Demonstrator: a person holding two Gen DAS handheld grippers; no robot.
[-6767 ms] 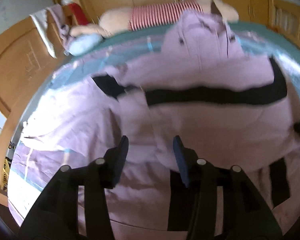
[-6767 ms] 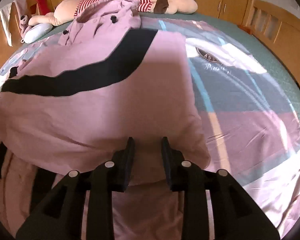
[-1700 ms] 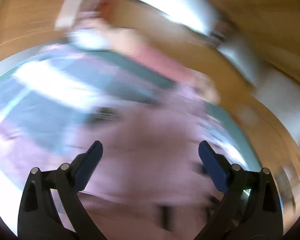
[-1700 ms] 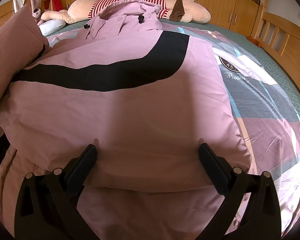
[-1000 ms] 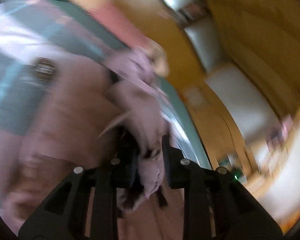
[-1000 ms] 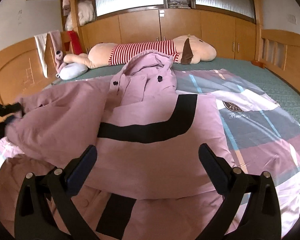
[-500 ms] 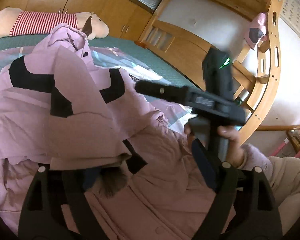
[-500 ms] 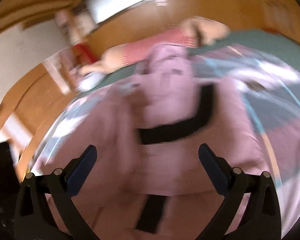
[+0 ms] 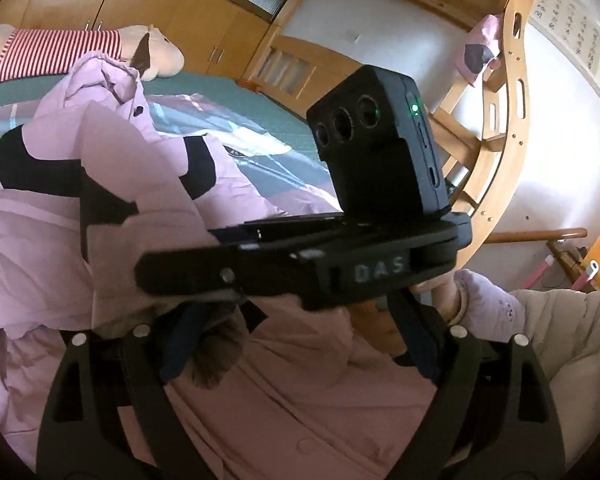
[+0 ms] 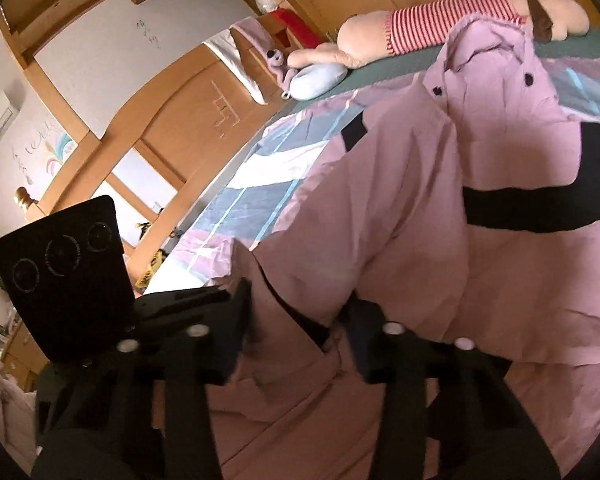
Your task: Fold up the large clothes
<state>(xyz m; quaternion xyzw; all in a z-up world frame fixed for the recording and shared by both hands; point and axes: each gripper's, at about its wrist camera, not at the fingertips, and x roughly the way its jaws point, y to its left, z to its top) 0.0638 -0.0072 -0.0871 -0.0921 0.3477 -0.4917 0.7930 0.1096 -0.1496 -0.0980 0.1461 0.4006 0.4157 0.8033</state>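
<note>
A large pink jacket (image 9: pixel 52 240) with black bands lies on the bed; it also fills the right wrist view (image 10: pixel 500 288). One sleeve is folded across its body. My left gripper (image 9: pixel 300 344) is open above the jacket's lower part, beside the fur-trimmed sleeve cuff (image 9: pixel 216 356). My right gripper (image 10: pixel 296 328) is open, with the folded sleeve's end lying between its fingers. The right gripper's body (image 9: pixel 340 268) crosses the left wrist view, and the left gripper's camera block (image 10: pixel 60 276) shows at the left of the right wrist view.
A patterned quilt (image 10: pixel 252 184) covers the bed. A striped plush toy (image 10: pixel 440 20) and a blue pillow (image 10: pixel 316 76) lie by the wooden headboard (image 10: pixel 188 128). A wooden footboard (image 9: pixel 496 152) curves at the right. The person's sleeve (image 9: pixel 560 328) shows at the right.
The left gripper carried the sleeve across the jacket and let it go. Both grippers have come close together at the sleeve's end; the right gripper's jaws have narrowed.
</note>
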